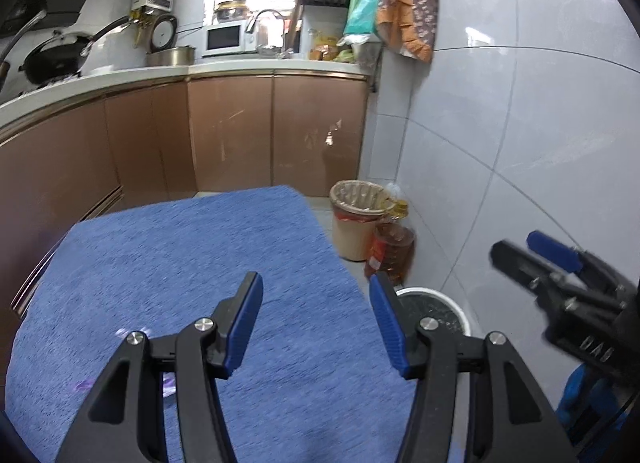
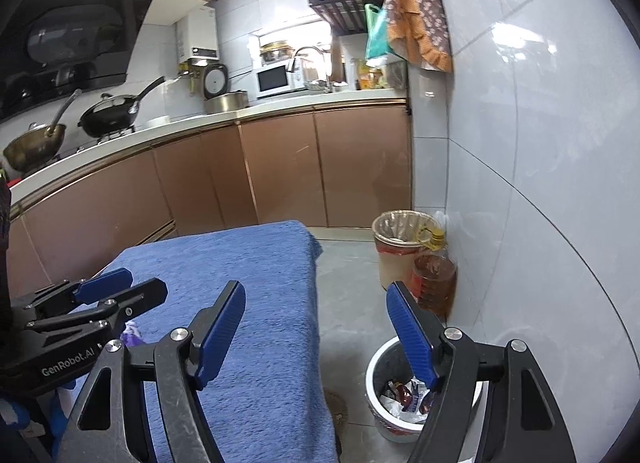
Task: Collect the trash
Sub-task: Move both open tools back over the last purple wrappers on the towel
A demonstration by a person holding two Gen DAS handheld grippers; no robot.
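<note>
1. Blue cloth (image 1: 192, 283) fills the table under your left gripper (image 1: 316, 327), jaws wide, empty.
2. Your right gripper (image 2: 316, 333) hovers spread over the white bin (image 2: 384, 415); wrappers (image 2: 404, 395) lie inside.

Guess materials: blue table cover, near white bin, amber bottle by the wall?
Blue table cover: looks like terry or towel fabric, matte, fuzzy nap and soft draped edge.
White round trash bin: probably plastic, smooth, slightly glossy wall; wrappers inside.
Amber bottle with yellow cap: likely clear plastic, translucent, liquid showing through, red label.
</note>
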